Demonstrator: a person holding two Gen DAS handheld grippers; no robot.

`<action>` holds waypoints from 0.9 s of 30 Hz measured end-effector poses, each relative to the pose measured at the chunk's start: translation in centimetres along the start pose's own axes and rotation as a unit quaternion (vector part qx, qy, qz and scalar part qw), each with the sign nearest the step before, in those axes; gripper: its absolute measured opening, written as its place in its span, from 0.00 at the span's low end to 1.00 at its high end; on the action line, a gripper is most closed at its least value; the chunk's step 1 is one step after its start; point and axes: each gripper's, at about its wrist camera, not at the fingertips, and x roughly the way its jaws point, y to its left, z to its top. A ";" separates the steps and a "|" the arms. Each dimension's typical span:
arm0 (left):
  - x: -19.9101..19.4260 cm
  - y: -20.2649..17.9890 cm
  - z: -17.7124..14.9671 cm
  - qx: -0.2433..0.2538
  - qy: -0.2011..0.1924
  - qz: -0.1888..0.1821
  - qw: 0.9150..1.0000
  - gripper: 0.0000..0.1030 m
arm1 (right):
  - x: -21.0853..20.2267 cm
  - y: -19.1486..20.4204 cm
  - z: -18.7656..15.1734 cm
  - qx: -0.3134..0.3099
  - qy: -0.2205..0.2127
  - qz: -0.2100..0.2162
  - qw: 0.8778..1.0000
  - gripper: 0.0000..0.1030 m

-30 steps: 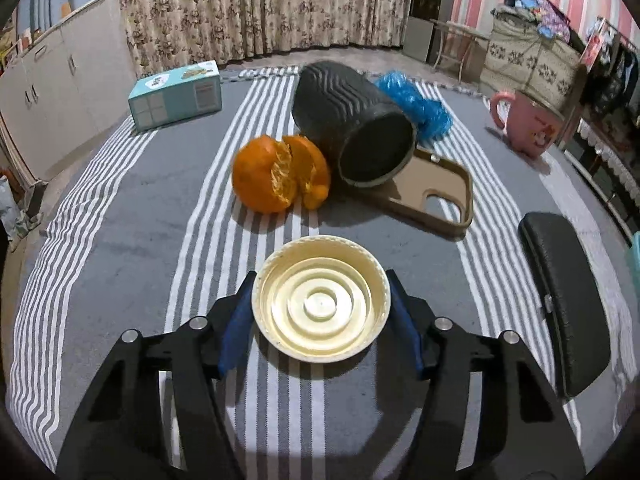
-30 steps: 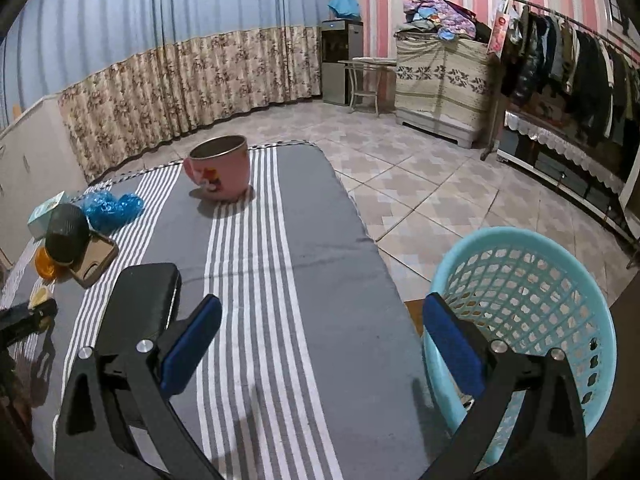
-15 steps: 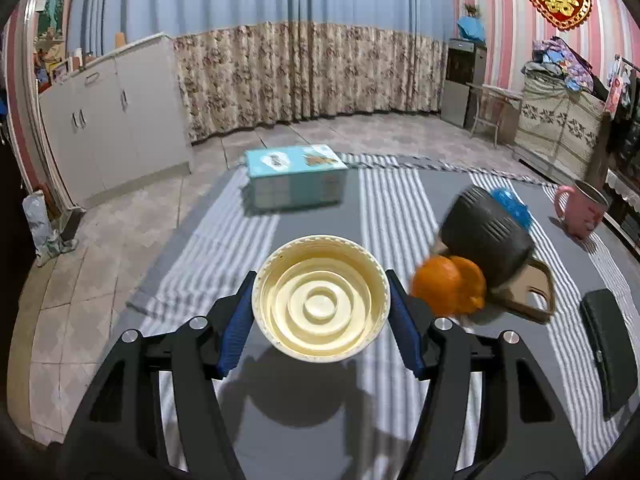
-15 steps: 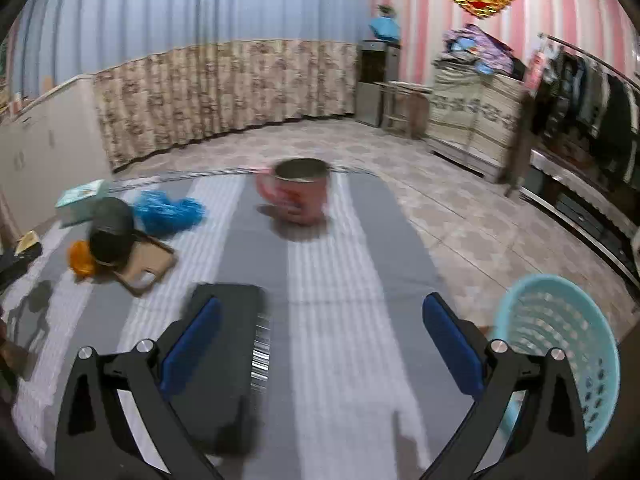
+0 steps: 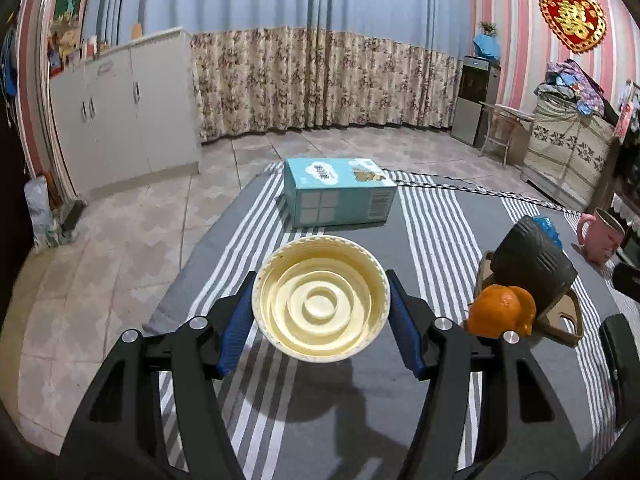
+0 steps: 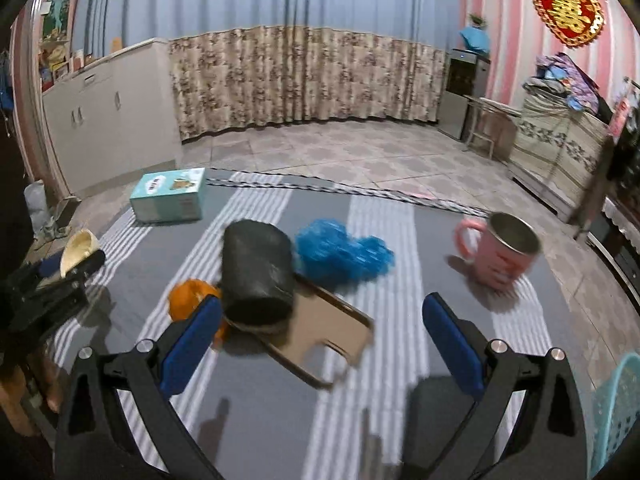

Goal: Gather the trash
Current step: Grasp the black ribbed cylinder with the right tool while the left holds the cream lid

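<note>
My left gripper (image 5: 321, 322) is shut on a cream plastic lid (image 5: 320, 298) and holds it above the striped grey cloth (image 5: 432, 216); the lid also shows in the right wrist view (image 6: 80, 249). An orange peel (image 5: 500, 312) lies beside a black cylinder (image 5: 532, 268) on its side, on a tan phone case (image 5: 564, 320). A crumpled blue bag (image 6: 340, 254) lies behind them. My right gripper (image 6: 322, 344) is open and empty above the phone case (image 6: 320, 336), near the peel (image 6: 190, 298) and cylinder (image 6: 256, 272).
A light blue box (image 5: 338, 192) stands at the far end of the cloth. A pink mug (image 6: 500, 252) stands at the right. A black flat case (image 6: 440, 420) lies near me. A turquoise basket (image 6: 616, 412) is on the floor at the right.
My left gripper has lifted the lid off the cloth and turned left. My right gripper has swung left from the basket to over the phone case and cylinder.
</note>
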 end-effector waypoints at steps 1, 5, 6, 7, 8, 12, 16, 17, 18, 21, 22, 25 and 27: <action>0.2 0.2 -0.1 -0.004 0.005 -0.003 1.000 0.59 | 0.5 0.5 0.3 -0.003 0.003 0.001 1.000 0.95; 0.6 0.5 -0.1 -0.013 0.010 -0.011 1.000 0.59 | 3.0 2.4 1.4 -0.020 0.023 0.005 1.000 0.95; 0.6 0.6 -0.2 -0.014 0.012 -0.012 1.000 0.59 | 3.3 2.7 1.5 -0.023 0.025 0.005 0.999 0.95; 0.6 0.6 -0.2 -0.015 0.013 -0.012 1.000 0.59 | 3.9 3.1 1.7 -0.026 0.029 0.003 0.999 0.95; 0.7 0.6 -0.3 -0.015 0.014 -0.013 1.000 0.59 | 4.5 3.4 1.7 -0.028 0.034 0.002 0.999 0.94; 0.8 0.6 -0.3 -0.014 0.016 -0.015 1.000 0.59 | 6.4 3.5 1.7 -0.022 0.060 0.015 0.998 0.70; 0.9 0.6 -0.3 -0.013 0.017 -0.013 1.000 0.59 | 6.7 3.1 1.0 -0.014 0.069 0.051 0.996 0.60; 0.9 0.6 -0.3 -0.013 0.017 -0.012 1.000 0.59 | 6.4 3.1 0.9 -0.019 0.063 0.048 0.997 0.60; 0.9 0.6 -0.3 -0.014 0.017 -0.013 1.000 0.59 | 6.2 3.0 0.8 -0.021 0.058 0.046 0.997 0.60; 0.8 0.6 -0.2 -0.014 0.015 -0.011 1.000 0.59 | 4.3 1.7 0.9 -0.009 0.032 0.044 0.998 0.60; 0.8 0.6 -0.2 -0.013 0.014 -0.010 1.000 0.59 | 3.3 0.8 0.9 -0.003 0.023 0.041 0.999 0.60; 0.5 0.1 -0.1 -0.003 0.009 -0.007 1.000 0.59 | 0.3 -2.1 0.3 0.003 0.003 0.027 1.000 0.60; 0.0 -0.3 0.0 0.001 0.006 -0.011 1.000 0.59 | -1.8 -4.9 -0.5 0.006 -0.005 0.011 1.000 0.60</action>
